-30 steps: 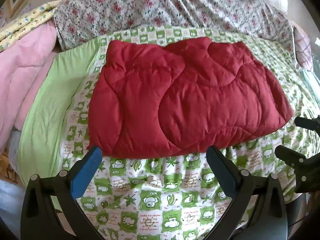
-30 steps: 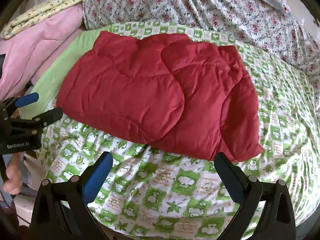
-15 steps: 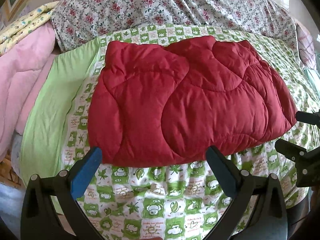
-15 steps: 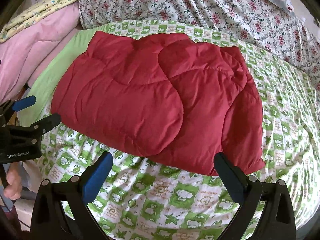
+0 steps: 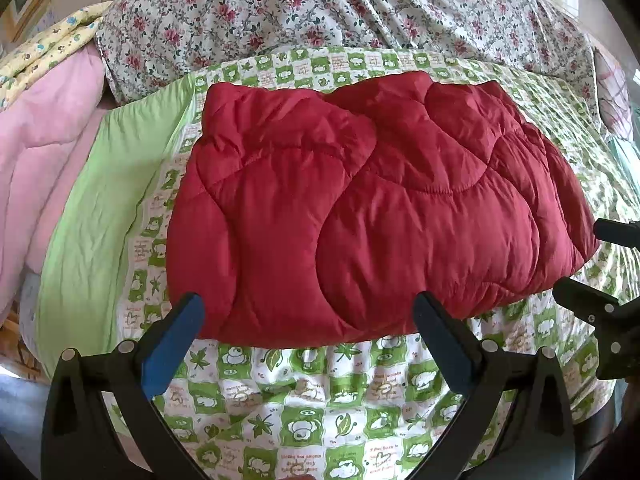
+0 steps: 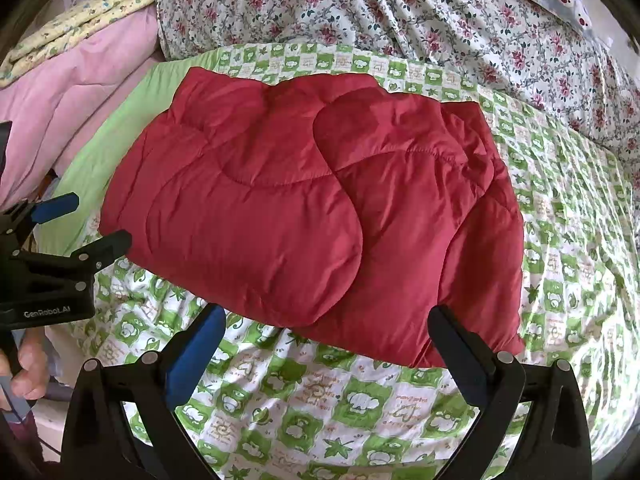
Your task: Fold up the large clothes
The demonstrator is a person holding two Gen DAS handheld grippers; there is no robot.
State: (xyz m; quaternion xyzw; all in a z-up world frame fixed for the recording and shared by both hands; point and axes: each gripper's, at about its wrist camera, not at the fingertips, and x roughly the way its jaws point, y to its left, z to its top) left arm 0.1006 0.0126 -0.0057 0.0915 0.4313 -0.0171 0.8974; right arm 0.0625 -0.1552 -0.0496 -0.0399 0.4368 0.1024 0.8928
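A red quilted jacket [image 5: 360, 208] lies folded flat on the green-and-white patterned bed sheet [image 5: 320, 400]; it also shows in the right wrist view [image 6: 300, 208]. My left gripper [image 5: 308, 312] is open and empty, its fingertips just over the jacket's near edge. My right gripper [image 6: 326, 320] is open and empty, its fingertips at the jacket's near right edge. The right gripper also shows at the right edge of the left wrist view [image 5: 592, 264], and the left gripper shows at the left of the right wrist view [image 6: 84, 224].
A floral quilt [image 5: 340, 12] is bunched behind the jacket. A pink blanket [image 5: 44, 152] and a yellow patterned cloth [image 5: 48, 48] lie at the left. A plain green sheet border [image 5: 104, 208] runs along the left. The bed's near edge is just below the grippers.
Both grippers have moved forward toward the jacket; its near edge now reaches their fingertips. Both stay open. The jacket has not moved.
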